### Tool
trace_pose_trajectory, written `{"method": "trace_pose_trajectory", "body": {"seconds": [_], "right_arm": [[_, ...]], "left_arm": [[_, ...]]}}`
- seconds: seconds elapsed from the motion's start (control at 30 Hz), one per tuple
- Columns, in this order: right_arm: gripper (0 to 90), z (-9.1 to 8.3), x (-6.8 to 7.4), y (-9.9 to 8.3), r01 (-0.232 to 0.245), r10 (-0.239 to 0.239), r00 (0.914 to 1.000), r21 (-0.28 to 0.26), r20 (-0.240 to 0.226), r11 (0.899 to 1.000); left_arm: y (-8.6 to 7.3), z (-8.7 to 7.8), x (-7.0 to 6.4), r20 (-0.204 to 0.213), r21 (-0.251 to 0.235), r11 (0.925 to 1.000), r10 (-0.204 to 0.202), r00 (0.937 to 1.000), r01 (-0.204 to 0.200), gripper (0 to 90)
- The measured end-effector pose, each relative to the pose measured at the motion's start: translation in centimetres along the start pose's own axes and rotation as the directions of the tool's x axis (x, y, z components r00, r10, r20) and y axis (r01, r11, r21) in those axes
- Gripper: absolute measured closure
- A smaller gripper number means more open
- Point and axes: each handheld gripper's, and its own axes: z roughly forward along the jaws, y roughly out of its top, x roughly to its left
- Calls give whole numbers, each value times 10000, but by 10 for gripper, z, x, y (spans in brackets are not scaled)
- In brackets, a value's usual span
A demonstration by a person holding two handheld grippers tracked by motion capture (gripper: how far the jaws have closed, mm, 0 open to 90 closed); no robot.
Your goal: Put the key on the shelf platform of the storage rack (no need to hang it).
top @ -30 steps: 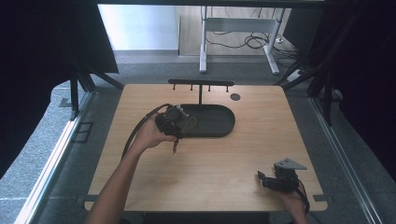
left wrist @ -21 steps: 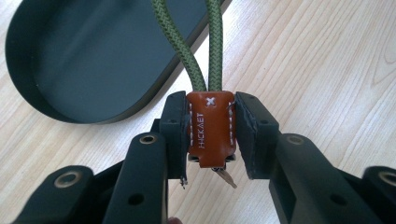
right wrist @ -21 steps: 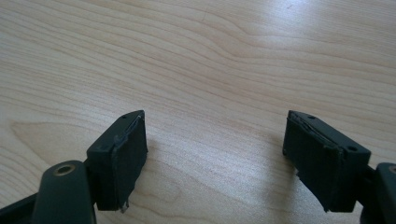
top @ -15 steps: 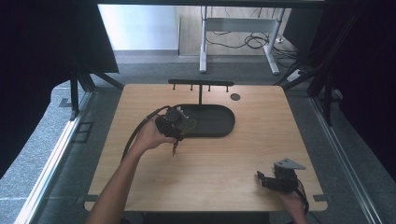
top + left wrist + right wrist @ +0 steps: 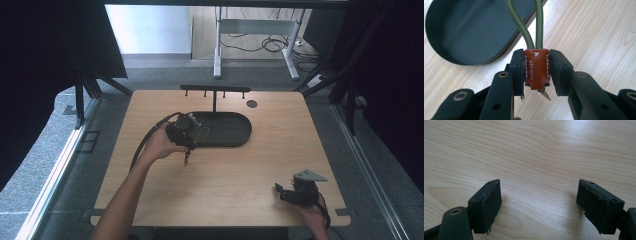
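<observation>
Main risk, judging from the left gripper view: the brown leather tab [image 5: 536, 71] is pinched by its side edges only, w/ the jaw pads on a narrow strip, so a quick swing or a tug on the green cord loop [image 5: 534, 27] could let the keychain twist or slip out and drop onto the table [image 5: 235, 185]. A small metal bit, prob. a key [image 5: 545, 94], hangs below the tab and could snag the dark oval tray [image 5: 474, 30] rim if carried low. The left gripper [image 5: 184, 131] is clenched on the tab; the tab sits squarely btwn its jaws, the cord running up and away from the gripper, w/ the tray's near edge just beyond it. In the high view the gripper is at the tray's left end, in front of the black hook rack [image 5: 215, 90]. The right gripper [image 5: 295, 192] rests near the table's front right corner, jaws spread wide, nothing btwn them, well apart from the keychain.
</observation>
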Motion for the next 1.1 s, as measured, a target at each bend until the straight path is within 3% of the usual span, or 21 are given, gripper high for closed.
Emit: {"method": "trace_pose_trajectory", "body": {"seconds": [0.7,1.1], "right_arm": [[200,0,0,0,-16,16,10000,1,-14,10000],[198,0,0,0,-36,36,10000,10,-15,10000]], "left_arm": [[17,-15,8,-171,-157,9998,90,9998,-92,669],[36,-10,16,-432,47,9997,227,9988,-225,670]]}}
